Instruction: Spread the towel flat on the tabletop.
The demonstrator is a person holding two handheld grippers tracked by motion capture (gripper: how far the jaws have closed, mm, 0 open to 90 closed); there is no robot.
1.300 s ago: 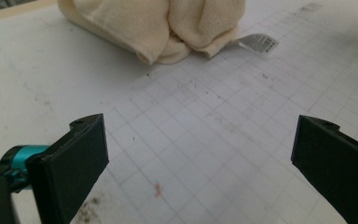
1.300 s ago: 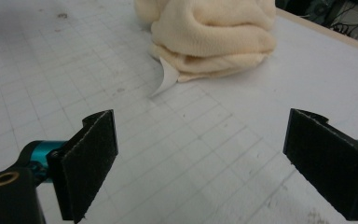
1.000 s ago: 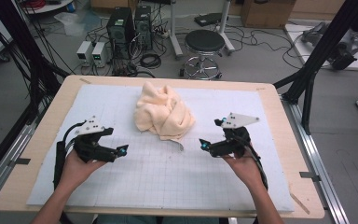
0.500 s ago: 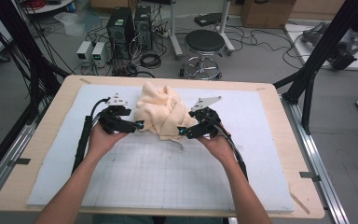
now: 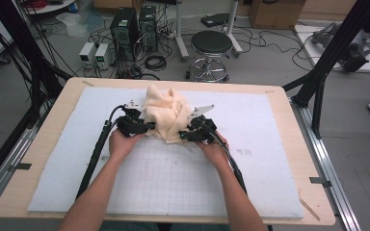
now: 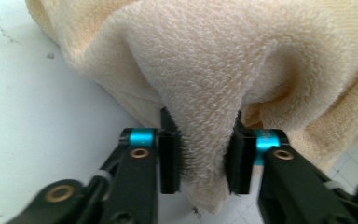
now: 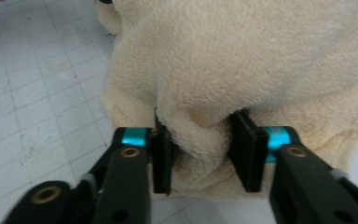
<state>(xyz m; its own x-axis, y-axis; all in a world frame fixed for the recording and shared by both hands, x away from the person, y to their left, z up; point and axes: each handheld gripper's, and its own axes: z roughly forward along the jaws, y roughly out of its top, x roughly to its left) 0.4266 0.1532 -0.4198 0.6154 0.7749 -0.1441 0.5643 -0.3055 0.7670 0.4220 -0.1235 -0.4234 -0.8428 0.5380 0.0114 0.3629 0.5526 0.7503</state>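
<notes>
Left gripper had just been closing and pinched a fold on the left side of the cream towel; my right gripper likewise clamped a fold on its right. Towel lay bunched on the white grid mat; I read no writing.

One overhead camera, two riding close on the grippers.
The high view looks forward and down over the table, floor clutter along the frame's top. Each gripper view looks along its own jaws from very near; all three share the cream towel at centre frame.
</notes>
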